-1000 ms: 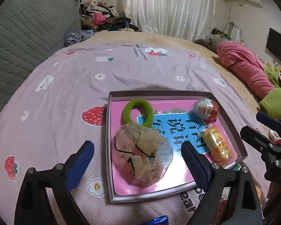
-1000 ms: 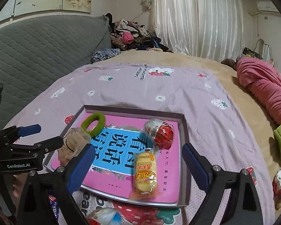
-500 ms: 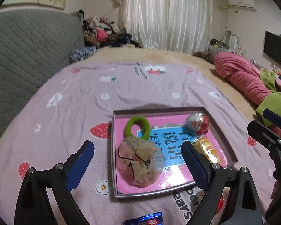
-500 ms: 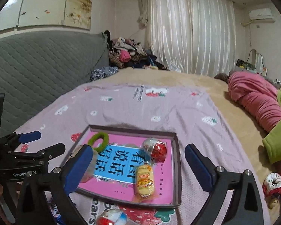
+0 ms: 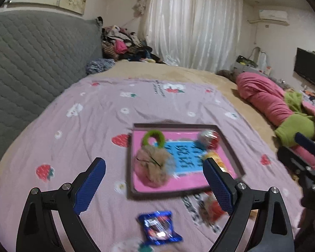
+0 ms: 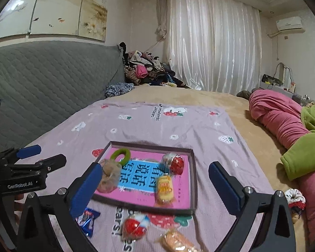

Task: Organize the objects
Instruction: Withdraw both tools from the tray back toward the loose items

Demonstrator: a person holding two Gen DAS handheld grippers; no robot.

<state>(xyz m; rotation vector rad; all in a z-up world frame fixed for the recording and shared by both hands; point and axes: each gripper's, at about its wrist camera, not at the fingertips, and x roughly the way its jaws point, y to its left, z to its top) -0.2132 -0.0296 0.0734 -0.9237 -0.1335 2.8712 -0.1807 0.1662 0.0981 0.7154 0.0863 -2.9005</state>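
A shallow box tray (image 5: 136,194) (image 6: 194,174) with a pink and blue floor lies on the bedspread. In it sit a green ring (image 5: 153,138) (image 6: 120,154), a beige net pouch (image 5: 155,166) (image 6: 109,177), a red and white egg toy (image 5: 209,139) (image 6: 174,162) and a yellow snack pack (image 6: 164,189). Near the tray lie a blue wrapper (image 5: 158,227) (image 6: 87,220), a second egg toy (image 6: 134,226) and an orange snack pack (image 6: 176,241). My left gripper (image 5: 154,185) stands open and empty above the bed. The jaws of my right gripper (image 6: 156,185) are opening, nothing between them.
A grey quilted headboard (image 6: 42,88) runs along the left. A pile of clothes (image 6: 145,69) lies at the far corner by the white curtain (image 6: 212,52). Pink and green bedding (image 6: 283,126) is heaped on the right, with a small scrunchie (image 6: 295,197) beside it.
Both grippers have pulled back and risen away from the tray, so it looks smaller and farther. The blue wrapper, second egg toy and orange pack have come into view at the bottom.
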